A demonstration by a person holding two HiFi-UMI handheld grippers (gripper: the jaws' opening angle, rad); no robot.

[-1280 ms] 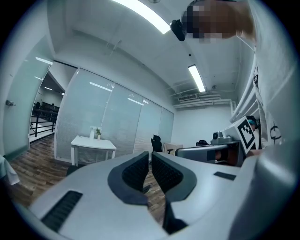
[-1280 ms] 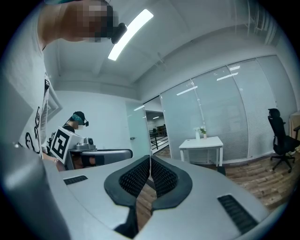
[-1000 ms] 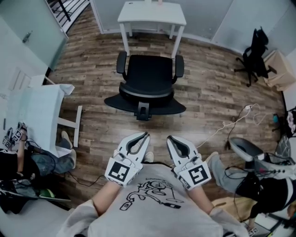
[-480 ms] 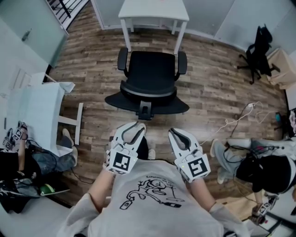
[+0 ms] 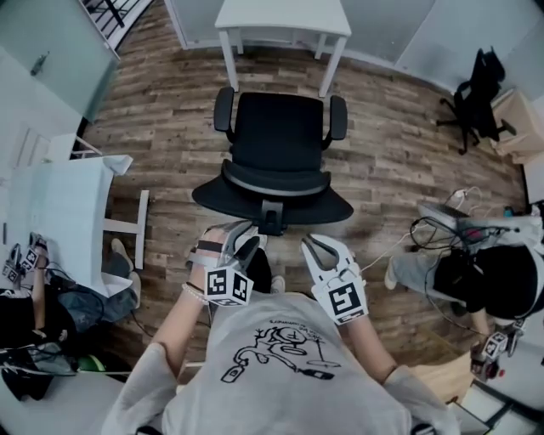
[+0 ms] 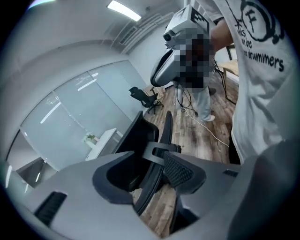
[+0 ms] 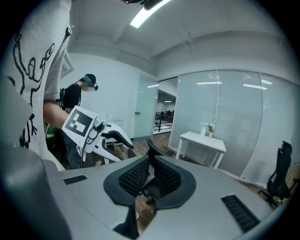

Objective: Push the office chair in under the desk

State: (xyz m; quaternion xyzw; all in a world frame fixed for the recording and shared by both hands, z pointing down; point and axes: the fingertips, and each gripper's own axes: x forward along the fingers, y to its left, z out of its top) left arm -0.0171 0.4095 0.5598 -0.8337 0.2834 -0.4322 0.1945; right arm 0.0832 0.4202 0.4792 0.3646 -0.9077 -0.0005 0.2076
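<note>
Background desk (image 7: 202, 139) bears a plant (image 7: 208, 127) only gripper views show.

The chair (image 5: 276, 140) has a matt black, cloth-like seat and a smooth dark plastic back rim. The floor (image 5: 399, 170) is grained wood planking with a low sheen. The counter (image 5: 280, 15) is smooth matt white. The right tongs (image 5: 316, 251) are matt grey plastic with black ribbed pads (image 7: 133, 178).

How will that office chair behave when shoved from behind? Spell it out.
The office chair probably glides easily on the smooth wood floor. It faces the desk squarely, so a centred push should go straight. Its thin backrest may flex.
</note>
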